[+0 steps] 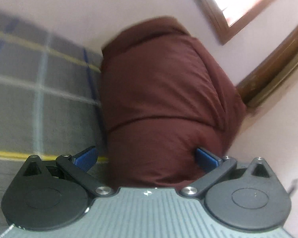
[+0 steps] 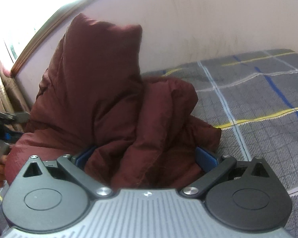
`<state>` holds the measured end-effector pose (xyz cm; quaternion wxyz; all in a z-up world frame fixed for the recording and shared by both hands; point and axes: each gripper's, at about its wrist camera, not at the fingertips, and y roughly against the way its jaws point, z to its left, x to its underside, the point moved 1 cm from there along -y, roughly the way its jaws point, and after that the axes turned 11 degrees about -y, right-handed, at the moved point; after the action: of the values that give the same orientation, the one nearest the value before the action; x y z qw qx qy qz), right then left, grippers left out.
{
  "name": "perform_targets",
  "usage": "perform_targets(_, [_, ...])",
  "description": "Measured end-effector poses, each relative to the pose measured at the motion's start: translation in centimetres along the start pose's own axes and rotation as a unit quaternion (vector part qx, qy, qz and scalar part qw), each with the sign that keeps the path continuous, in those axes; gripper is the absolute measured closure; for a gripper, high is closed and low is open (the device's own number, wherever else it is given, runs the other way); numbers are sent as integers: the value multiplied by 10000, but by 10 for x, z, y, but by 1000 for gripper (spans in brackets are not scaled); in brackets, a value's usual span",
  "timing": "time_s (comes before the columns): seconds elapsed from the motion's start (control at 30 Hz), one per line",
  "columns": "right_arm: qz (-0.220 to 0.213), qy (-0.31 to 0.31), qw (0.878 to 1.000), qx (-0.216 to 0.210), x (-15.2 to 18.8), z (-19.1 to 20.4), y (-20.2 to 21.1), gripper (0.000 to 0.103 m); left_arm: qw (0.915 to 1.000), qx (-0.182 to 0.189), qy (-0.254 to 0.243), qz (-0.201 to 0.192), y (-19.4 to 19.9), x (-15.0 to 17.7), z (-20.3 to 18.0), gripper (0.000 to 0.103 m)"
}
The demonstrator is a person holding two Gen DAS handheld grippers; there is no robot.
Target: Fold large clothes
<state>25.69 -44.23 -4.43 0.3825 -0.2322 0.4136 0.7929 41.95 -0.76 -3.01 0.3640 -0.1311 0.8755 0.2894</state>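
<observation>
Both-handed, I had each tool spread wide: left tool [image 1: 147, 157] and right tool [image 2: 147, 157] with the maroon jacket [image 2: 113, 103] bunched between their blue pads, heaped on the plaid bed [image 2: 258, 103] near the wall [image 2: 208, 19].

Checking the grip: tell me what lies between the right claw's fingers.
Bunched folds of the maroon jacket fill the gap between the right claw's fingers, in the right wrist view.

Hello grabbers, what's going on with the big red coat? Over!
Left gripper and right gripper open, fingers around the maroon jacket. Jacket bunched on plaid bed. Nothing blocking.
</observation>
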Motion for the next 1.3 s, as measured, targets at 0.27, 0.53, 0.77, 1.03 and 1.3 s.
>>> perform_targets(0.27, [247,-124,9994,205,-16,5,7,0,9950,63,-914,399,-36,2,-29,0])
perform_targets(0.53, [-246,-261,9963,785,-8,20,32,0,9957,150,-790,460,-40,0,-22,0])
perform_targets(0.77, [98,-909,9942,575,-14,3,22,0,9958,203,-760,474,-42,3,-10,0])
perform_targets(1.03, [716,-1820,9723,-1277,-18,-35,-28,0,9979,329,-539,152,-34,13,0,0])
perform_targets(1.3, [570,-1030,9794,-1639,-14,-11,-37,0,9973,6,-706,-200,-16,31,-20,3])
